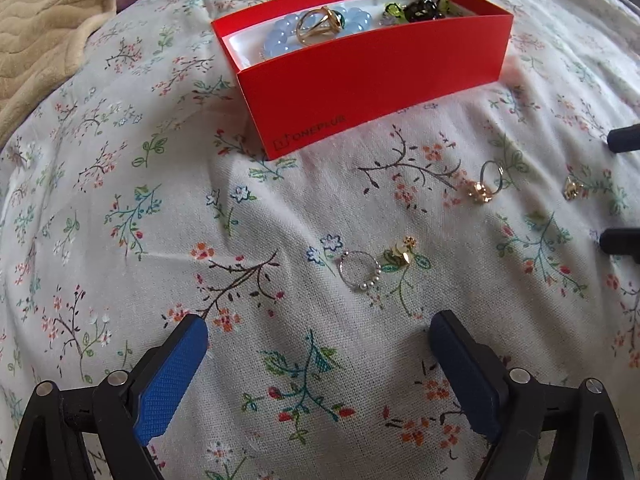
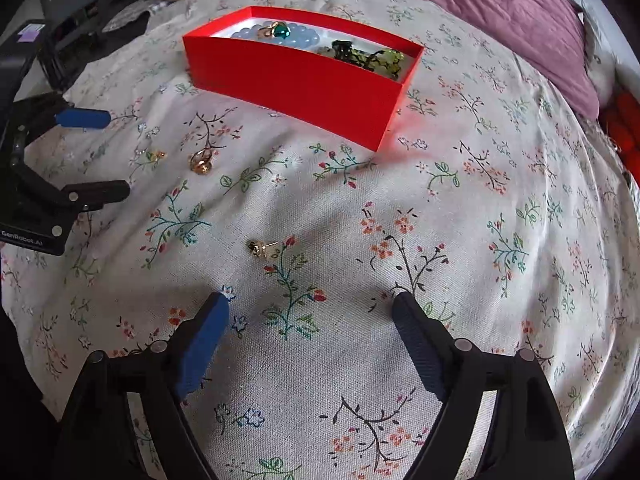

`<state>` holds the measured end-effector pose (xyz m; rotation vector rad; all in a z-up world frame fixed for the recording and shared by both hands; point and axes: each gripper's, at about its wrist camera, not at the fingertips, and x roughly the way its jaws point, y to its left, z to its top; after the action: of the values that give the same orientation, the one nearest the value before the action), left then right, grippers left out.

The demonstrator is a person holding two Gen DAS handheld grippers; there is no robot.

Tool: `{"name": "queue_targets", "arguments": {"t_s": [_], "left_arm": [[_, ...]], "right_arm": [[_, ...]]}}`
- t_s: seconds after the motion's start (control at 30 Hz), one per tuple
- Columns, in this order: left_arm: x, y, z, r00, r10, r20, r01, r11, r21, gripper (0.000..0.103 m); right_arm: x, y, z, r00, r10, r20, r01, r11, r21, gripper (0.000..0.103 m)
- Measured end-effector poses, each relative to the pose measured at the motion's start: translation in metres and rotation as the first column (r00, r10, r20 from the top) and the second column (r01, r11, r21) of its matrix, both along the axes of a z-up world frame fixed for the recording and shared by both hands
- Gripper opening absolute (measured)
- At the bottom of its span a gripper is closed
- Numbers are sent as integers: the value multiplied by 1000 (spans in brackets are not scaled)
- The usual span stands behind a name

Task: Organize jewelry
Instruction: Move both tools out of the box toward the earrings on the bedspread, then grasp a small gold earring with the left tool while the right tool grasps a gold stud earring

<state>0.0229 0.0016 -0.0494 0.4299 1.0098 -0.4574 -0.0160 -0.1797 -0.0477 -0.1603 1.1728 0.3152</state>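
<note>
Red box [image 1: 372, 80]: open-topped, white-lined, sits on the floral bedsheet [image 1: 120, 208] ahead of both grippers; "ONEPLUS" printed on the side seen from the left wrist view.
Box contents: blue bead bracelet [image 1: 280, 36] with a gold ring [image 1: 316, 26] lying on top of it (its teal stone shows best in the right wrist view); at the other end, a green-and-black beaded piece [image 1: 424, 8] — exact type cannot be told.
Loose on sheet, near left gripper: silver ring with small pearls [image 1: 360, 270], just beside a gold earring [image 1: 402, 250]; the two are close, contact unclear.
Loose on sheet, further out: ring with gold knot [image 1: 486, 184] between box and pearl ring; small gold stud [image 1: 573, 189] off to its right, near the right gripper's fingertips.
Same stud, right wrist view: lies ahead of the right gripper, slightly left of centre, apart from both fingers.
Left gripper [image 1: 318, 330]: jaws spread wide, nothing between them, blue pads [image 1: 172, 376] just above the sheet, pearl ring ahead of the gap.
Right gripper [image 2: 310, 306]: jaws wide apart, holding nothing, hovers low over the sheet.
Surroundings: beige blanket [image 1: 44, 28] at the far left — purple cloth [image 2: 500, 12] bunched beyond the box.
</note>
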Motion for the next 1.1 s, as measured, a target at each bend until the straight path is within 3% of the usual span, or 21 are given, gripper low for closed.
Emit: {"name": "queue_targets", "arguments": {"t_s": [0.1,0.3,0.47,0.57,0.63,0.73,0.9,1.0,1.1], "left_arm": [[3,5,-2,1000,-3,2,3,1000,-17,100],[10,7,-3,1000,-20,-5,20,999,-48,99],[8,1,3,998,-70,1,70,996,-59,87],[7,-1,6,996,-86,-2,86,993,-76,74],[5,-2,10,995,-102,-4,101,989,-104,64],[2,-3,17,988,-151,-22,145,976,-162,56],[-1,-10,19,976,-205,-72,184,958,-221,38],[-1,-16,11,975,-201,-95,180,965,-192,36],[-1,-18,6,978,-192,-88,175,970,-168,36]], "right_arm": [[-2,-1,-6,999,-12,35,11,1000,10,102],[0,-2,-11,998,-25,58,24,1000,17,103],[2,0,-10,999,-39,33,38,999,13,103],[6,0,-10,999,-40,15,40,999,4,103],[8,2,-9,999,-37,15,37,999,-1,103],[9,6,-7,1000,-20,21,20,1000,-5,102],[9,13,-2,999,18,31,-19,1000,17,84],[5,17,2,998,45,42,-46,998,35,71],[5,22,3,997,59,43,-61,997,45,64]]}}
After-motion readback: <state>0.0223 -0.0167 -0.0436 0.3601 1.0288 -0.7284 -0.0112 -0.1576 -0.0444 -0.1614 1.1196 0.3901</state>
